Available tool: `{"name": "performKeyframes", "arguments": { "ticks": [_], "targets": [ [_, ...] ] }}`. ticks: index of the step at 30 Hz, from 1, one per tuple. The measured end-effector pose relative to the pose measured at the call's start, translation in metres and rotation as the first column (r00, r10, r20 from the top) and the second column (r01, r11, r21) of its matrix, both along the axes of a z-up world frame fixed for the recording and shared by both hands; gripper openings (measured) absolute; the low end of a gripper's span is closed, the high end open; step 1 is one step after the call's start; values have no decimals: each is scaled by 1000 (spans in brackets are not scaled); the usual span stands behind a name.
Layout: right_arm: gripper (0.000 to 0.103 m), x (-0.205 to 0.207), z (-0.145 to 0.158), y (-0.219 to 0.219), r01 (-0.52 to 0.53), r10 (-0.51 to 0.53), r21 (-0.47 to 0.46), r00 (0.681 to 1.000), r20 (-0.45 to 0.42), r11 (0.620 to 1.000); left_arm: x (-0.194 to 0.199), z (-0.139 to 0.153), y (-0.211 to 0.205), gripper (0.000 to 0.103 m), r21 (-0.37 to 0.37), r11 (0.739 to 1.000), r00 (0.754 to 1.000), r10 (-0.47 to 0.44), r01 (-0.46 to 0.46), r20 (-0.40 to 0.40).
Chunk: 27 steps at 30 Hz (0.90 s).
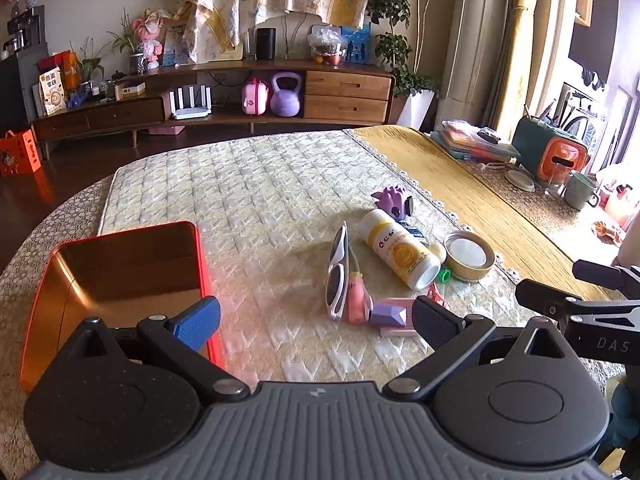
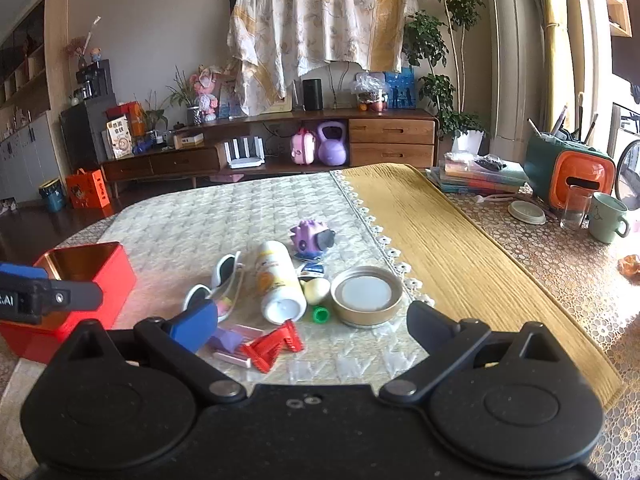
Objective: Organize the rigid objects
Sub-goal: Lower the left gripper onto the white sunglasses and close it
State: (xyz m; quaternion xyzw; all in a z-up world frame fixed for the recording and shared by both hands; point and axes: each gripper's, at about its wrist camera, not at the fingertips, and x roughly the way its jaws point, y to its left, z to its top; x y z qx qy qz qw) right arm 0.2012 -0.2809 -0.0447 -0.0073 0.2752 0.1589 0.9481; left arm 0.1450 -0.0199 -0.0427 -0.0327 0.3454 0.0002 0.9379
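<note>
Sitting at the far left of the counter (image 1: 256, 184), the red tin box (image 1: 120, 280) is open and, as far as the left view shows, empty, its gold lining catching the light. The left gripper (image 1: 316, 320) hovers just beside it with jaws spread and nothing between them. Further right lies the cluster to be sorted: white sunglasses (image 1: 338, 272), a pink item touching them, a purple block (image 1: 387, 315), a yellow-and-white bottle (image 1: 400, 252) on its side, a purple toy (image 1: 392, 202) behind it, a small green cap (image 1: 444, 276) and a round tin lid (image 1: 470, 256) near the lace edge. The right gripper (image 2: 312, 324) hangs over the near edge of this pile, jaws also spread and empty.

Judging from the crowding, the main risk is a pinch that catches two things at once, since the sunglasses, pink item and purple block touch or overlap. The bottle, lying on its side, would likely roll if nudged and could push the cap or lid toward the lace edge. With both grippers close together, they may also collide.

Only the right view shows the red comb-like piece (image 2: 272, 346) clearly, plus a pale egg-shaped object (image 2: 316, 290) between bottle and lid. Only the left view looks down into the box.
</note>
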Motion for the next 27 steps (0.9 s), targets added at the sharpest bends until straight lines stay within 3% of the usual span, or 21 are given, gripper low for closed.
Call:
{"name": "performKeyframes", "arguments": {
  "ticks": [8, 17, 27],
  "targets": [
    [100, 43, -24, -12, 4, -6, -26, 998, -58, 1000, 56, -22, -11, 103, 78, 997, 999, 20, -17, -48],
    [98, 81, -48, -7, -10, 4, -53, 995, -102, 999, 113, -51, -21, 103, 78, 997, 993, 31, -22, -116],
    [96, 105, -63, -4, -28, 21, -68, 993, -112, 997, 149, -77, -30, 103, 97, 995, 988, 35, -21, -151]
  ]
}}
